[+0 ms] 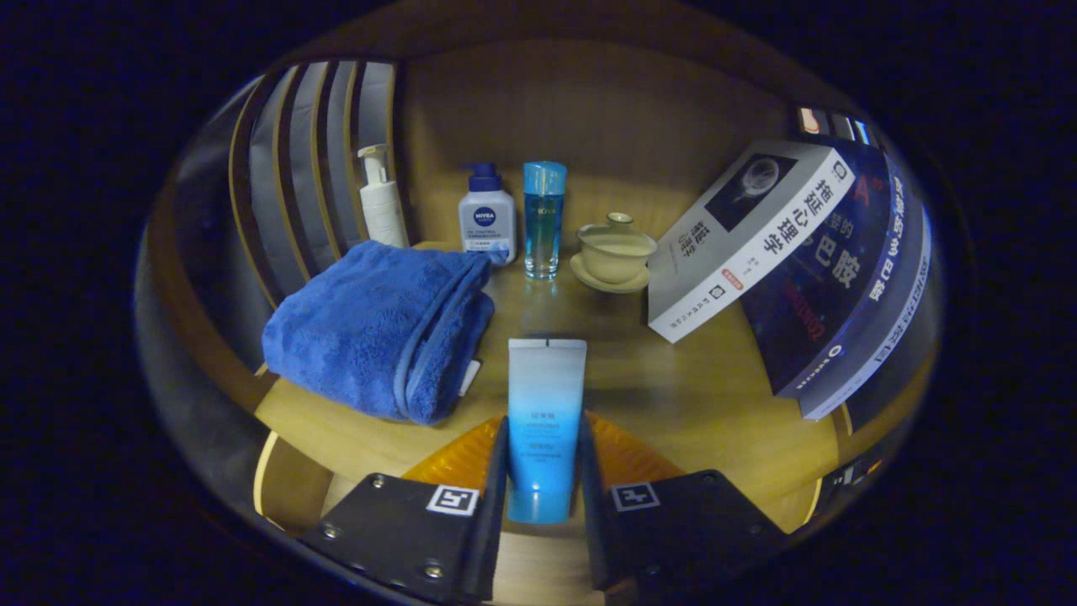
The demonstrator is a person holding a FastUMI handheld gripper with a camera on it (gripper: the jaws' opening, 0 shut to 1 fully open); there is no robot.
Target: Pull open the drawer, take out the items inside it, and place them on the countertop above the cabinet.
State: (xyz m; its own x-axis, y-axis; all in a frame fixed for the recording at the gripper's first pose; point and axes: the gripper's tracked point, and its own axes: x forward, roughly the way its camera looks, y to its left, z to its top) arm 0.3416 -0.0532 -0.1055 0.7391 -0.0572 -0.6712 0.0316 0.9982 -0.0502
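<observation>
Gripper (543, 497) fingers are clamped on a blue cleanser tube (545, 421), held over the wooden countertop (673, 396) near a folded blue towel (379, 328). Placement appears close; release is not yet done, and whether the drawer holds more cannot be told.

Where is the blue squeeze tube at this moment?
In the gripper view, the blue squeeze tube is clamped between the claw fingers, over the wooden countertop, right of the folded blue towel.
</observation>
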